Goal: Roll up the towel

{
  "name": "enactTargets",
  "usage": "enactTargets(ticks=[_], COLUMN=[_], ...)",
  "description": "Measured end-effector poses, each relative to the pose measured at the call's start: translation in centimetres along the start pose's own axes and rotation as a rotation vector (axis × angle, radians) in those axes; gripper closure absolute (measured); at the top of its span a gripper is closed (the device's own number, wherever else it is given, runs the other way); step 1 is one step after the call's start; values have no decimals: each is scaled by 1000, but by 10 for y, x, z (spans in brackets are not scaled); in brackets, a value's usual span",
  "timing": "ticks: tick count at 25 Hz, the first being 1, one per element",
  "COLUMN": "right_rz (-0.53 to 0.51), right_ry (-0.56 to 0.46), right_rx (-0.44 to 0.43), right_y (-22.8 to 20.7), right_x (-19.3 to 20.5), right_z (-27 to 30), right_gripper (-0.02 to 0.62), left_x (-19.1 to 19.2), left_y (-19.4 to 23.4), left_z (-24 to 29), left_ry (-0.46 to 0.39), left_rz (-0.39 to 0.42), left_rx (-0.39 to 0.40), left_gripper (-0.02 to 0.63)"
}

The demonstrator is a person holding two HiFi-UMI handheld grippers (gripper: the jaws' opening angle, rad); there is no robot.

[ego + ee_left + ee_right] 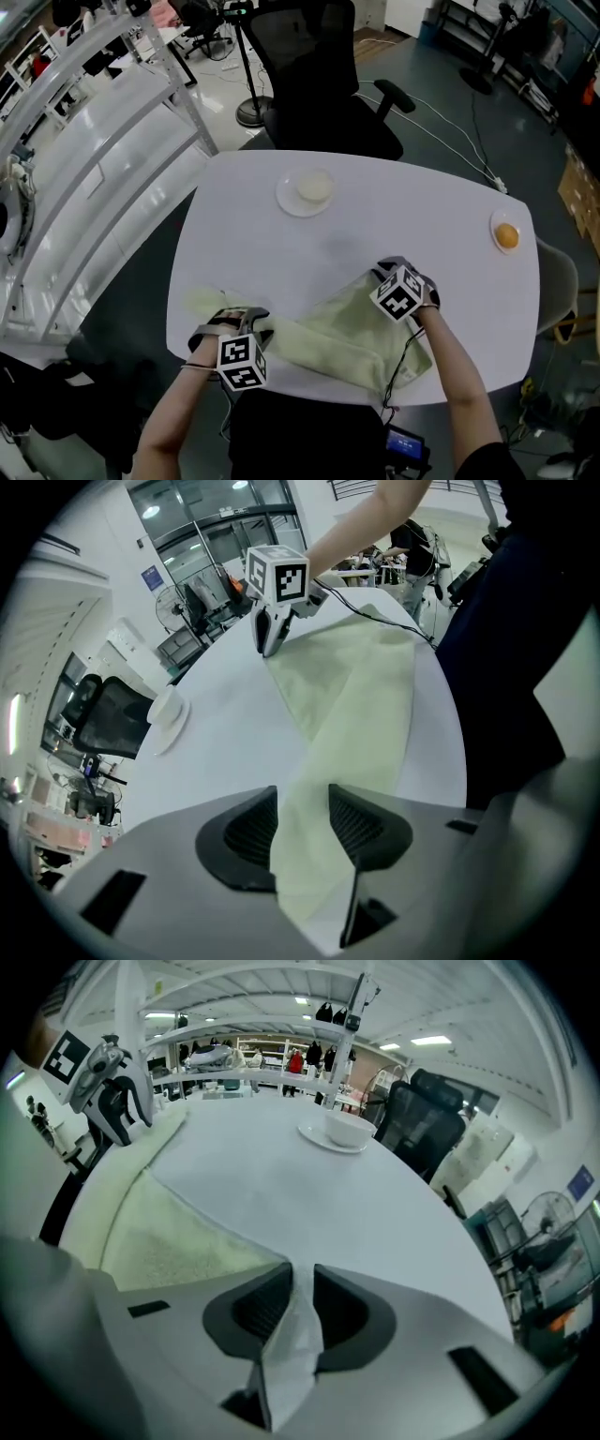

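My left gripper (300,829) has its fingers (246,834) clamped on a bunched fold of the towel (347,333), and the pale green cloth fills the gap between them. My right gripper (300,1305) has its fingers (258,1312) nearly together, pinching a thin corner of the same towel, which pokes up between the pads.

From the left fingers the towel runs away as a narrow band, then widens toward my right gripper. It lies loosely creased along the near edge of the bench (253,234), spanning the space between my two hands. A short end spills past the left gripper on the outer side.

The bench is white with rounded corners. Well beyond the towel, near the far edge, a white cup sits on a saucer (307,190). By the right edge, a small plate (506,234) carries something orange.

A black office chair (319,75) is pushed up to the far side. A white shelving rack (94,141) stands to the left. The floor (441,84) is dark grey, and a pale cable (450,141) trails across it.
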State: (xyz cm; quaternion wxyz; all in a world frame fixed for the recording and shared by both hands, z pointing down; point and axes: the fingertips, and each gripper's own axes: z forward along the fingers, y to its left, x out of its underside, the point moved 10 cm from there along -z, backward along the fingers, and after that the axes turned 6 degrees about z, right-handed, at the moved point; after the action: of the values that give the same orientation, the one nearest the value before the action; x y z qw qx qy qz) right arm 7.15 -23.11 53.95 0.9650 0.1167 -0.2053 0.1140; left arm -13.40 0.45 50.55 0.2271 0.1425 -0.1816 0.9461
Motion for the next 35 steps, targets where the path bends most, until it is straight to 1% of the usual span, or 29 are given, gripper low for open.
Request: enactTargets(ticks=[2, 6, 10, 13, 15, 18, 22, 26, 28, 31, 35], right_rz=[17, 67, 86, 121, 150, 187, 223, 243, 244, 237, 240], right_ry=[-11, -64, -95, -100, -96, -74, -35, 13, 36, 62, 98], right_rx=[20, 76, 186, 257, 290, 321, 313, 293, 276, 248, 199], right_y=[-3, -4, 2, 10, 24, 62, 119, 170, 192, 217, 235], right_x=[1, -1, 6, 19, 28, 48, 75, 95, 102, 110, 118], right_z=[-6, -38, -83, -117, -137, -160, -171, -166, -159, -149, -134], right_gripper=[471, 427, 419, 420, 420, 420, 420, 420, 420, 420, 423], left_x=[2, 5, 9, 4, 1, -3, -3, 5, 11, 21, 28], left_y=[-1, 2, 7, 7, 3, -10, -30, -45, -47, -46, -46], left_z=[3, -2, -14, -24, -29, -33, -34, -31, -28, -25, -17], left_ry=[-2, -28, -75, -117, -155, -212, -249, -241, -221, -192, -159], left_rz=[10, 62, 121, 197, 248, 326, 416, 493, 509, 509, 530], left_rx=[2, -8, -19, -25, -15, 21, 75, 102, 100, 89, 79], left_gripper=[416, 416, 414, 414, 414, 414, 411, 403, 390, 382, 382])
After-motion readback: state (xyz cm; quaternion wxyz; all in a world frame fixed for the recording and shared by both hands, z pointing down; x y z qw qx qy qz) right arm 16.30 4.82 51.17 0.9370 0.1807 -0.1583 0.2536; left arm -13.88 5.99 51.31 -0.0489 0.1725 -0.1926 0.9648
